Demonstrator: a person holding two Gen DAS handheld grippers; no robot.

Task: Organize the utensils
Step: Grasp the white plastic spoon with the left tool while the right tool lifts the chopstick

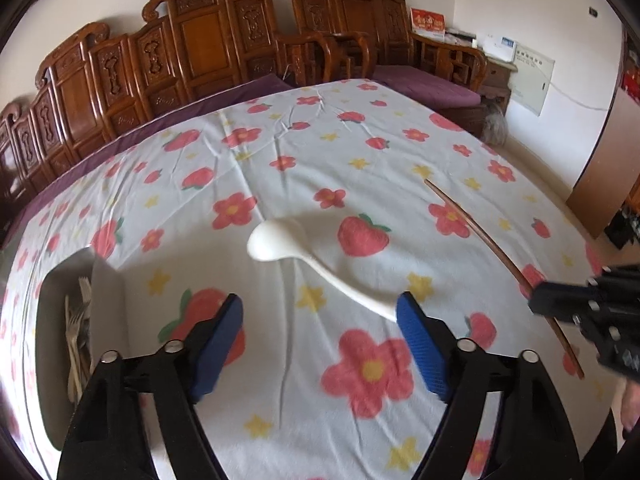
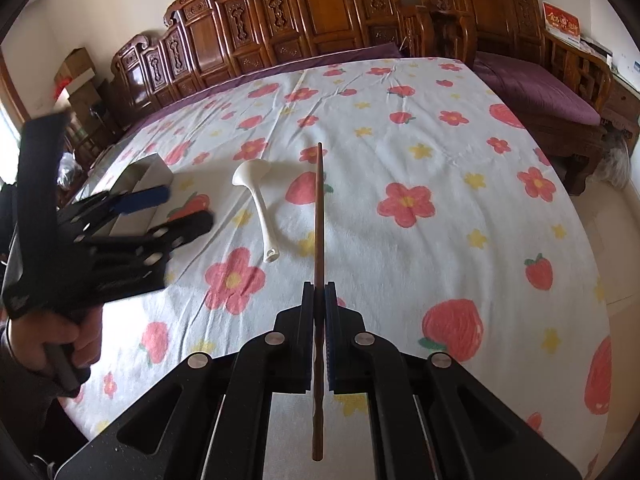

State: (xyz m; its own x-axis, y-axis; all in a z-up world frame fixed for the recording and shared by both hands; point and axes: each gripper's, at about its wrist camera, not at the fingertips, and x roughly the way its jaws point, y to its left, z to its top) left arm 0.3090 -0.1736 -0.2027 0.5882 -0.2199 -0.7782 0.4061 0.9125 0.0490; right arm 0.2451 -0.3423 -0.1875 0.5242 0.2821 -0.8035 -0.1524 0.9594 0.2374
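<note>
1. Left wrist view: the left gripper [image 1: 320, 312] hangs over the flowered cloth [image 1: 360, 140] on the tabletop, its blue fingers [image 1: 224, 336] spread wide with nothing between them.
2. Just ahead lies the white spoon [image 1: 280, 244], bowl away from the camera, handle running back toward the right-hand finger; its end sits right at that fingertip, and whether the two touch cannot be told.
3. Off to the left sits the grey utensil box [image 1: 48, 320], with pale forks [image 1: 78, 328] lying inside it.
4. On the right edge of this view the right gripper [image 1: 538, 300] comes in, black and blurred, clamped on a brown chopstick [image 1: 480, 228] that slants up and away across the cloth.
5. Right wrist view: the right gripper's fingers [image 2: 307, 320] are clenched on the chopstick [image 2: 319, 208], which sticks straight out ahead, above the cloth, with its back end trailing toward the camera.
6. The spoon [image 2: 256, 196] rests flat on the cloth just left of the chopstick's line, untouched.
7. Further left, the left gripper [image 2: 192, 210] hovers with its fingers apart, held by a hand [image 2: 76, 340] on the grip below; the box [image 2: 148, 172] sits behind it near the tabletop's far-left edge.
8. Carved wooden benches [image 2: 320, 12] line the wall behind.
</note>
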